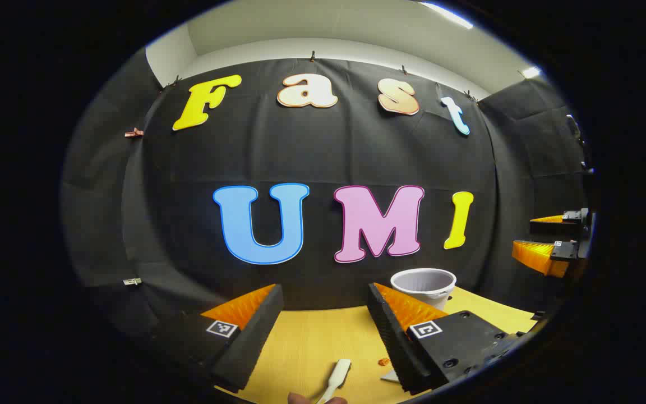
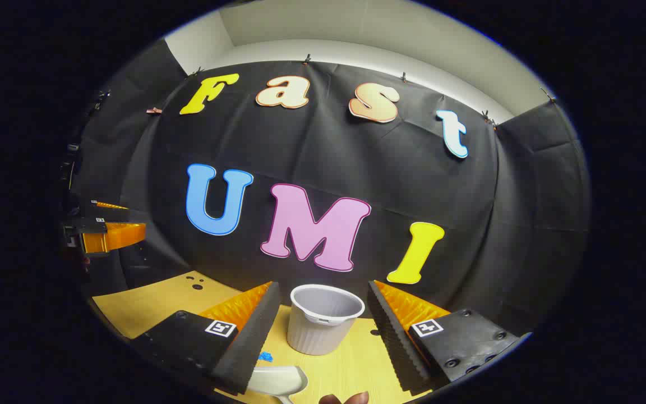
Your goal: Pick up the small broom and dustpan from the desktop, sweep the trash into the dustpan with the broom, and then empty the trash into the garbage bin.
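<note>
Low in the left gripper view a white flat handle (image 1: 338, 375) lies on the yellow desktop (image 1: 312, 342); whether it belongs to the broom or the dustpan I cannot tell. An orange scrap of trash (image 1: 383, 362) lies right of it. My left gripper (image 1: 323, 331) hovers open above them, holding nothing. In the right gripper view a white scoop-shaped dustpan (image 2: 278, 380) shows at the bottom edge, with a blue scrap (image 2: 266, 356) beside it. The white ribbed garbage bin (image 2: 323, 320) stands upright straight ahead of my open, empty right gripper (image 2: 323, 331).
The bin (image 1: 424, 283) stands at the desk's back right, close to the black cloth wall. The right gripper (image 1: 547, 241) hangs in the air at far right, the left gripper (image 2: 110, 230) at far left. Fingertips of a hand (image 2: 345, 398) show at the bottom edge.
</note>
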`<state>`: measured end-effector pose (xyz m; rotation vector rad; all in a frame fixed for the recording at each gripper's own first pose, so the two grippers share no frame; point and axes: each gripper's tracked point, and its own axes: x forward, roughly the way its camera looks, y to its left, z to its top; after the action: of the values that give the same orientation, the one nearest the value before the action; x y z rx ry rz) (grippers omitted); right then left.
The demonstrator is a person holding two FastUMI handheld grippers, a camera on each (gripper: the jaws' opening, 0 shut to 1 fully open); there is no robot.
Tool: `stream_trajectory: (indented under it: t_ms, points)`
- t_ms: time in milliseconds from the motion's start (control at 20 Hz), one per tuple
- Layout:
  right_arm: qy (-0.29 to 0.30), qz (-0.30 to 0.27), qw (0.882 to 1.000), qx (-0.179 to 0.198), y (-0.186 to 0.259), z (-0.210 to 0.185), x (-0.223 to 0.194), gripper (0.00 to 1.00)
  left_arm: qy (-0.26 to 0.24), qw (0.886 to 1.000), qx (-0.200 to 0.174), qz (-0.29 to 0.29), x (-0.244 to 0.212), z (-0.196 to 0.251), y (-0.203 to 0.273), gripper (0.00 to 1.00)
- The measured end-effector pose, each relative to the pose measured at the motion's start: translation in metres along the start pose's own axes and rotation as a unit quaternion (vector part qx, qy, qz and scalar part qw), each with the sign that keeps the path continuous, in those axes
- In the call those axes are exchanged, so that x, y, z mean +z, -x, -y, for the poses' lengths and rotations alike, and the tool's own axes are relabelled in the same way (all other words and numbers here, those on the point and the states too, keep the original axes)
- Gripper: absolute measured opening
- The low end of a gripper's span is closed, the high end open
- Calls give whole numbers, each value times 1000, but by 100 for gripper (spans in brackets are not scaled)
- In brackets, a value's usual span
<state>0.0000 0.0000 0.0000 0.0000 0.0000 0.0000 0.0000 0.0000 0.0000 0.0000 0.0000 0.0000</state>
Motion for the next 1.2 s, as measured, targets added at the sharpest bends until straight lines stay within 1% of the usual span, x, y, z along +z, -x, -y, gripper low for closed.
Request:
stream_trajectory:
  t_ms: [50, 300, 550, 650, 800, 850, 950, 1000, 1100, 1200]
  points:
    - [0, 1, 1000, 4, -1, 0, 0, 96, 0, 1000, 1, 1, 0, 0, 1, 95]
    - [-9, -4, 1000, 17, -5, -3, -4, 96, -10, 1000, 8, 1, -3, 3, -3, 95]
    - [-13, -12, 1000, 22, -9, -3, -9, 97, -8, 1000, 12, -10, -12, 0, -11, 94]
    - [-16, -16, 999, 27, -10, -6, -12, 96, -4, 1000, 13, -15, -15, 0, -15, 94]
    - [-17, -28, 999, 42, -11, -11, -22, 97, -1, 1000, 12, -20, -21, -1, -19, 94]
    - [-18, -43, 997, 58, -9, -16, -30, 97, -4, 1000, 13, -23, -24, -3, -20, 94]
    - [-14, -95, 991, 94, 3, -28, -55, 97, -6, 999, 13, -29, -28, -2, -23, 94]
    - [-8, -129, 985, 114, 10, -33, -71, 97, -5, 999, 12, -34, -30, -1, -26, 94]
    - [13, -208, 967, 147, 28, -40, -118, 97, -8, 999, 15, -42, -37, -3, -30, 94]
    - [27, -283, 944, 169, 40, -44, -176, 96, -11, 999, 16, -49, -44, -3, -33, 94]
